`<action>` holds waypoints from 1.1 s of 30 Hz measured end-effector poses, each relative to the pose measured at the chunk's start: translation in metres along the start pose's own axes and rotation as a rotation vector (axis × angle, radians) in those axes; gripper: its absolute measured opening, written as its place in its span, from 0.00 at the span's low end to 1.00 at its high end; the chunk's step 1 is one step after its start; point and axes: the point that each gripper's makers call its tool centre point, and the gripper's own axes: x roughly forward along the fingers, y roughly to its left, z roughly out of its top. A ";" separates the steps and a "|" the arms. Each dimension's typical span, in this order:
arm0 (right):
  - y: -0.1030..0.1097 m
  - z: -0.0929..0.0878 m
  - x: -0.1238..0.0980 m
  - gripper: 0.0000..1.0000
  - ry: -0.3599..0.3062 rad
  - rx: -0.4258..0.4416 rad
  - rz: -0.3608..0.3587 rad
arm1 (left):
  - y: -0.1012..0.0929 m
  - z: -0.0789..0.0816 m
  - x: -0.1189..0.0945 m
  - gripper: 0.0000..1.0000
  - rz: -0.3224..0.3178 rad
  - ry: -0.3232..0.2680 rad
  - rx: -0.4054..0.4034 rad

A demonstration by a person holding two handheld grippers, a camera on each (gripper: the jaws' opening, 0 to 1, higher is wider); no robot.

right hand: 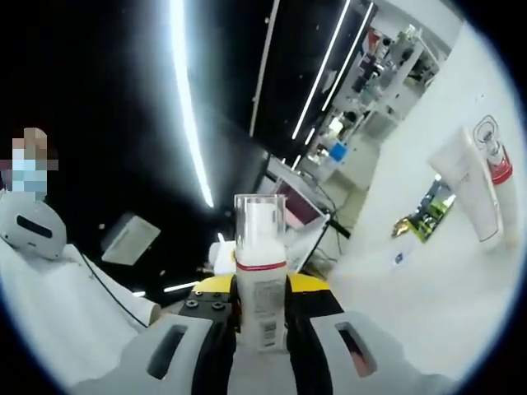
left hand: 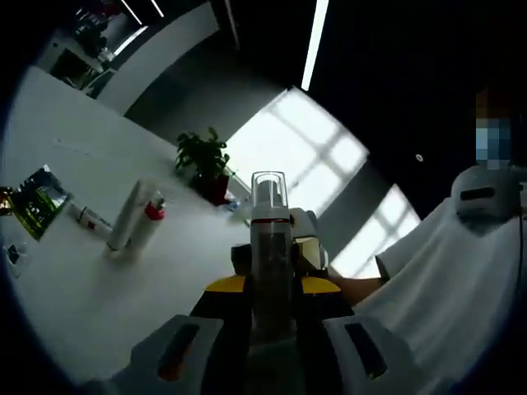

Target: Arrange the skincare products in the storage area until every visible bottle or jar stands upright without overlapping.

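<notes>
Both grippers are clamped on a pump bottle each: the left gripper (left hand: pixel 272 329) has the dark bottle (left hand: pixel 270 247), and the right gripper (right hand: pixel 262 337) has the white bottle (right hand: pixel 260 280), both held off the table (left hand: pixel 74 271). Two tubes (left hand: pixel 136 216) already stand together on the table. So I'd guess it's roughly halfway, with these two left to set down upright.

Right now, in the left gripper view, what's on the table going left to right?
Green packet → small tube → white tube → red-capped tube → potted plant → pump bottle held in the left gripper.
</notes>
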 end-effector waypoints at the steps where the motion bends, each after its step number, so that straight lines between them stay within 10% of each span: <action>1: 0.000 0.000 0.000 0.22 -0.001 0.000 0.000 | 0.000 0.000 0.000 0.20 -0.002 -0.001 -0.004; 12: -0.004 0.004 -0.006 0.20 -0.003 -0.027 -0.018 | 0.000 -0.003 0.007 0.19 -0.004 -0.029 -0.030; 18: -0.010 0.007 -0.012 0.20 0.011 -0.061 -0.040 | 0.010 -0.021 0.002 0.23 0.052 0.061 -0.012; 33: -0.037 -0.038 -0.021 0.20 0.348 -0.390 -0.119 | 0.019 -0.018 -0.027 0.39 0.187 0.310 0.240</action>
